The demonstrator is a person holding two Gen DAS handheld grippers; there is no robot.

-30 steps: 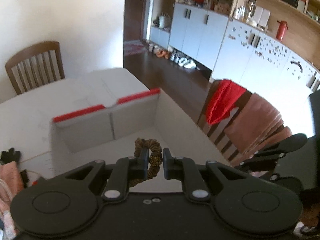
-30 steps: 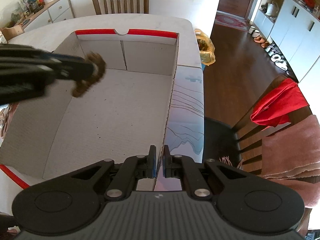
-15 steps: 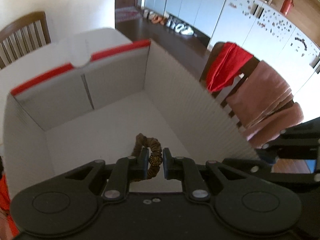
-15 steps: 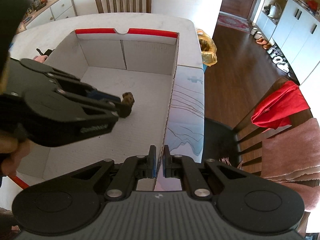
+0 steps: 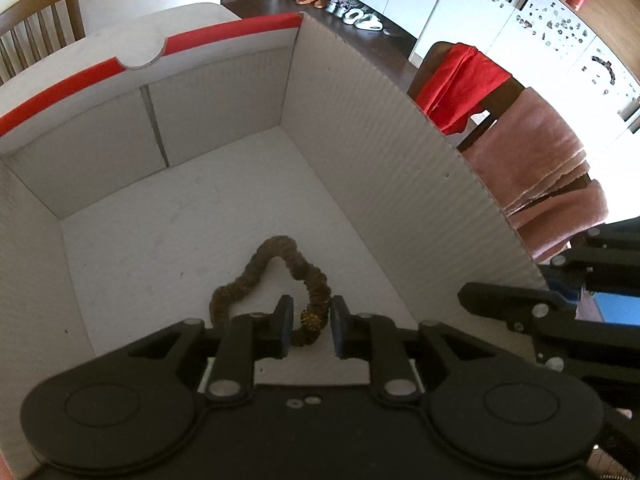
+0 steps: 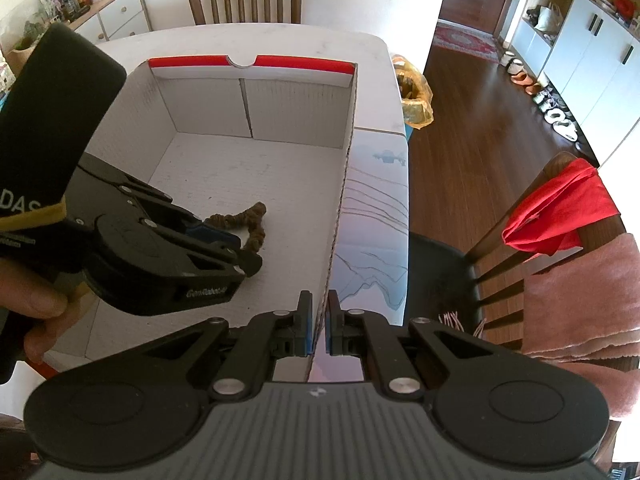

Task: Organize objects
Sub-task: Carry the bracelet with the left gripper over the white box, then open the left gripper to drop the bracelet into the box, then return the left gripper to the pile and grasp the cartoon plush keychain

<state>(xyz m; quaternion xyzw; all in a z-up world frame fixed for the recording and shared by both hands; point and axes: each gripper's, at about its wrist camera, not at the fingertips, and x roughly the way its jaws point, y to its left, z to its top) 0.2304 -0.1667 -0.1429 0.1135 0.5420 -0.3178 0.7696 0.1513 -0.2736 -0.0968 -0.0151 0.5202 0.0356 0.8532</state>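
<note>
Left wrist view looks down into an open white cardboard box (image 5: 224, 92) with a red strip along its far rim. On the box floor lies a brown fabric hair tie (image 5: 276, 268), its loop spread out flat ahead of the fingers. The left hand-held gripper (image 5: 308, 326) has its jaws opening: the tie's near end, with a small gold-flecked bead, sits between the 2 pads, and a gap shows on either side of it, so the pads no longer press on it. To the right, past the corrugated side wall, a wooden chair carries a red cloth (image 5: 464, 80) and a pink towel (image 5: 536, 160); dark parts of the other tool show at the right edge.

Right wrist view shows, at the left, a person's hand (image 6: 36, 308) and dark sleeve holding the left hand-held gripper inside the box, its tips down at the hair tie (image 6: 244, 224) on the floor of the box. In the middle, the right hand-held gripper (image 6: 318, 326) is closed on the near end of the box's right side wall, 1 blue pad on each face of the cardboard. The box (image 6: 296, 104) stands on a white worktop (image 6: 280, 40). Further right are the wooden floor and the same chair with the red cloth (image 6: 560, 208).
</note>
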